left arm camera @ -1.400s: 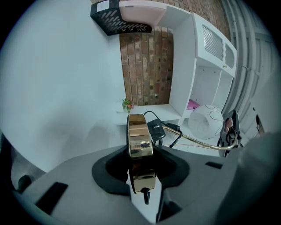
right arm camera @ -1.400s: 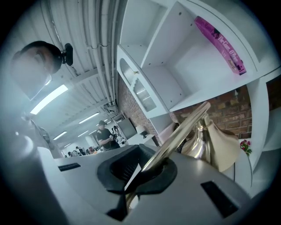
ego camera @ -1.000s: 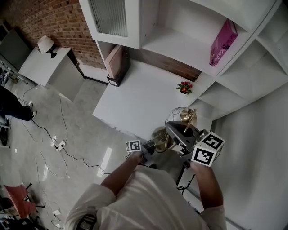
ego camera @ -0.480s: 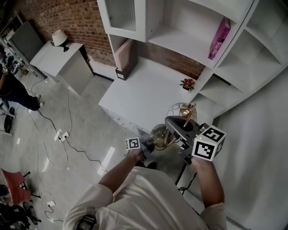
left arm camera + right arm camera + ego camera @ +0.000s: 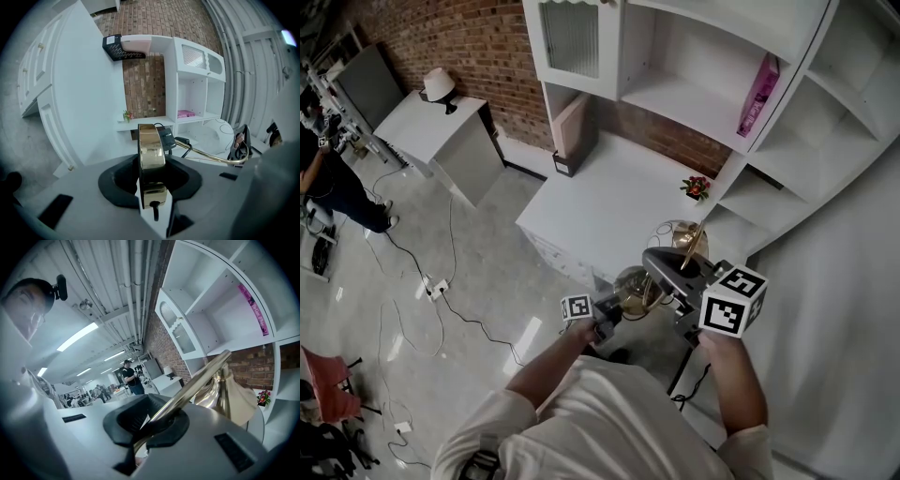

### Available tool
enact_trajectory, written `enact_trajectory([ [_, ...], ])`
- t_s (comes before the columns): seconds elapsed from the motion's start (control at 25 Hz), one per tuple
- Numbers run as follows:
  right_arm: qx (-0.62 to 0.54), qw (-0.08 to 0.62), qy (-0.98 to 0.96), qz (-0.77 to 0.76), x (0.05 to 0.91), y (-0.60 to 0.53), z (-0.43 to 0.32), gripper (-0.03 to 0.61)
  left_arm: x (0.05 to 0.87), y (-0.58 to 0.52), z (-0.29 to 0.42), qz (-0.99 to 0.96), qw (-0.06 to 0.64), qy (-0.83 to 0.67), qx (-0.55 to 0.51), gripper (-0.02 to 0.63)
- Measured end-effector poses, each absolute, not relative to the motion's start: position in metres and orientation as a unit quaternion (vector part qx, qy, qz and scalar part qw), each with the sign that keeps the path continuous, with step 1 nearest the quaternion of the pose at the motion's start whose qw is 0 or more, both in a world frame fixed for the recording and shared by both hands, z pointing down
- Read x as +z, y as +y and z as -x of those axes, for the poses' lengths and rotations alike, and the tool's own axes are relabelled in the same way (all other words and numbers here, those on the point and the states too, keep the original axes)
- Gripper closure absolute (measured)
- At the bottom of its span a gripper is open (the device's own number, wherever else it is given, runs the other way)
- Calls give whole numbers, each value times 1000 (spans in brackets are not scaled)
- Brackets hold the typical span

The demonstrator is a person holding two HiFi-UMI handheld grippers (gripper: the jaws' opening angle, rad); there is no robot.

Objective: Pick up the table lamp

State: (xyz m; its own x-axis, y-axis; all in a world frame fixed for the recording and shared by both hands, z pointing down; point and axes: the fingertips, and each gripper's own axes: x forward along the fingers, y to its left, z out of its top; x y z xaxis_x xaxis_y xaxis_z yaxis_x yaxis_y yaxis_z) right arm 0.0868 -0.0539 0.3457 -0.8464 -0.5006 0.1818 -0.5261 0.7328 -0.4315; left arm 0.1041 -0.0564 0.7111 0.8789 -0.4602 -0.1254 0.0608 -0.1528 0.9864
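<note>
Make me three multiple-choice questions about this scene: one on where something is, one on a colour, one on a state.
1. Where do the red flowers stand?
A: on the white desk, beside the shelves
B: on the floor
C: on the top shelf

2. What colour is the metal of the table lamp?
A: black
B: gold
C: blue

3. What is the right gripper doing?
A: open and empty
B: shut on nothing
C: shut on the lamp's stem

Answers:
1. A, they sit at the desk's far corner.
2. B, it shines gold in every view.
3. C, the stem runs between its closed jaws.
</note>
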Motion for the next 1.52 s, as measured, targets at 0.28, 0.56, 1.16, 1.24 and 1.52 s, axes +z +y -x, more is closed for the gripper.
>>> enact_trajectory([
  [0.28,233,22,-931,-279,340,-55,-56,566,698,-61,-78,-732,637,-112,-214,486],
  [0.56,233,10,-927,-293,337,-56,-27,566,701,-59,-48,-729,647,-106,-197,486],
  [1.16,222,6,-931,-289,336,-42,14,566,699,-52,-11,-732,638,-99,-218,486],
  [1.24,221,5,-932,-286,337,-40,18,566,697,-51,-9,-732,637,-93,-224,486],
  [1.52,220,14,-934,-283,337,-38,27,567,707,-49,-2,-728,642,-112,-210,486],
])
